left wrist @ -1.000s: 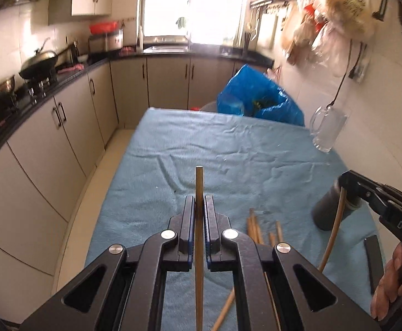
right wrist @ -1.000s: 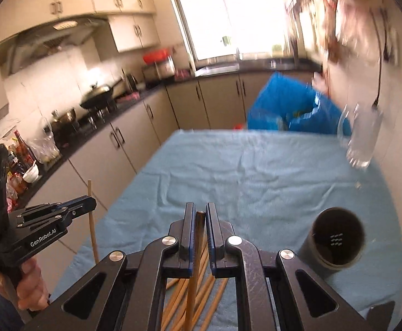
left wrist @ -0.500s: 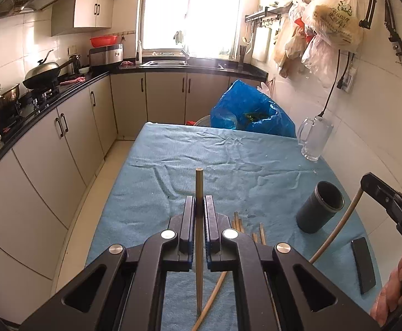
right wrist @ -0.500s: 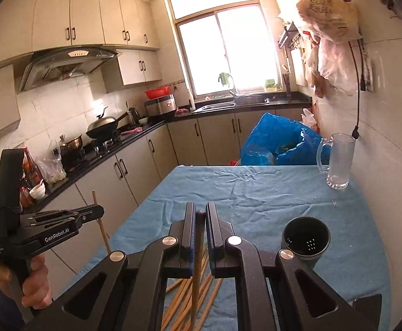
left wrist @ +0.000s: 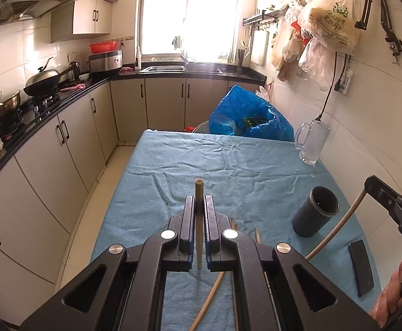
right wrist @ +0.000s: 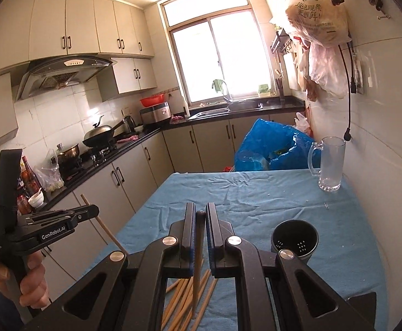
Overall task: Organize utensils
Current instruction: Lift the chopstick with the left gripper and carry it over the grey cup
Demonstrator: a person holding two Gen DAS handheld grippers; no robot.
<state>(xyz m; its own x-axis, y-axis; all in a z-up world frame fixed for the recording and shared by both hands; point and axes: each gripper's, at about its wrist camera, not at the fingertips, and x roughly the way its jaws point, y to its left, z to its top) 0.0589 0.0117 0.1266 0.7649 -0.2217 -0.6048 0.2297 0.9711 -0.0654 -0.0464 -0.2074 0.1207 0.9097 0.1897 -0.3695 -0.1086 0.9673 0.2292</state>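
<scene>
From the left wrist, the left tool [left wrist: 199, 207] is clenched on a single wooden chopstick [left wrist: 199, 220], which stands upright between the pads with its tip poking above them. That looks like a hold meant for dropping it end-first into the dark utensil cup [left wrist: 315, 212]. The cup stands upright on the blue-clothed counter [left wrist: 228, 165], right of the tool and well apart from it, its mouth open and apparently empty. Beyond the cup, the right tool [left wrist: 372, 184] comes in at the frame edge, pinching a second, paler chopstick [left wrist: 336, 230] that slants down towards the counter.

From the right wrist, the right tool [right wrist: 200, 220] is closed on that chopstick [right wrist: 198, 248], gripped near its upper end so the long part hangs below. The cup [right wrist: 294, 238] sits just right of the pads, nearer to this tool than to the left one, so I judge this stick can go in first. Left of the cup, a loose heap of chopsticks [right wrist: 184, 298] lies on the cloth under the tool, still to be gathered. Far left of the cup, the left tool [right wrist: 90, 211] holds its stick [right wrist: 101, 226] clear of the counter edge.
</scene>
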